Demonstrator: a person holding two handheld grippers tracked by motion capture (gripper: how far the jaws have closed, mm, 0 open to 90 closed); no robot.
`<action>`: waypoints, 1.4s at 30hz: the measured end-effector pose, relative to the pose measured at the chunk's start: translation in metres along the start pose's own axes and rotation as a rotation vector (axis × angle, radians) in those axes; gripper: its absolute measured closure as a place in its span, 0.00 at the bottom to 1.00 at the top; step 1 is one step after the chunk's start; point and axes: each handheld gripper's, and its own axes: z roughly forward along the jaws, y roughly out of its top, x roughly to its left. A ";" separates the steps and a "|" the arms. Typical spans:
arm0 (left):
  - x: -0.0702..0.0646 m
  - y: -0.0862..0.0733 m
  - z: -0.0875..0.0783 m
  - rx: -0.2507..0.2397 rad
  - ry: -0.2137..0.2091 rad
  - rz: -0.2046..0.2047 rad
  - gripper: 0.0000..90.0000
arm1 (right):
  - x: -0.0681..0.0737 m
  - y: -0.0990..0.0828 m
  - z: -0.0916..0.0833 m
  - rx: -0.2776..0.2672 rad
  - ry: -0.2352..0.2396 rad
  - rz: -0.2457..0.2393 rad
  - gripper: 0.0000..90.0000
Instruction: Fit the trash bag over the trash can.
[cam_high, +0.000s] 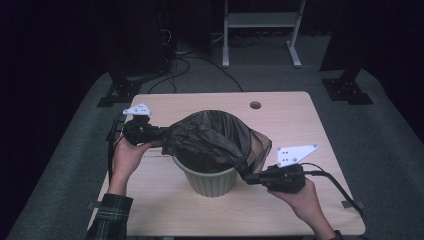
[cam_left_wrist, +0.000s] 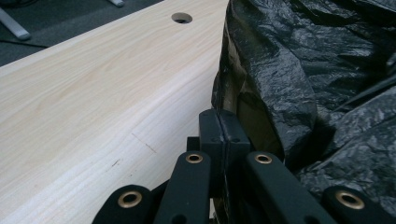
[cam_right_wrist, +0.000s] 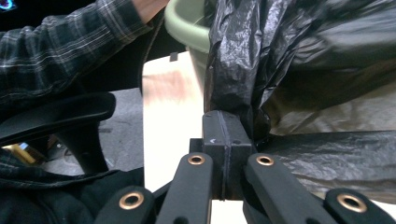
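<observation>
left tool (cam_high: 162, 134): held in the left hand (cam_high: 129, 155), plaid sleeve, jaws pressed together, pointing right. right tool (cam_high: 248, 177): held in the right hand (cam_high: 300, 197), jaws pressed together, pointing left.

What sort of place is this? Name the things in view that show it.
Probably a recording lab or studio: a lone wooden table on grey carpet, dark curtained surrounds, cables and equipment stands behind.

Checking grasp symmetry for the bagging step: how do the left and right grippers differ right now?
The left gripper pinches the black bin bag level with the rim of the green bin, on its left side; the right gripper pinches it lower, beside the bin's wall. The left one sits farther back on the table, the right nearer the person. Both are shut on bag film.
</observation>
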 end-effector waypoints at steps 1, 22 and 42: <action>0.000 0.000 0.000 0.000 0.000 0.000 1.00 | 0.001 -0.001 0.003 0.003 0.007 0.000 1.00; 0.000 -0.001 0.005 0.019 0.004 0.003 1.00 | 0.000 -0.032 0.055 0.158 0.029 -0.007 1.00; 0.002 -0.006 0.014 0.035 -0.002 -0.004 1.00 | -0.011 -0.056 0.068 0.218 -0.023 0.013 1.00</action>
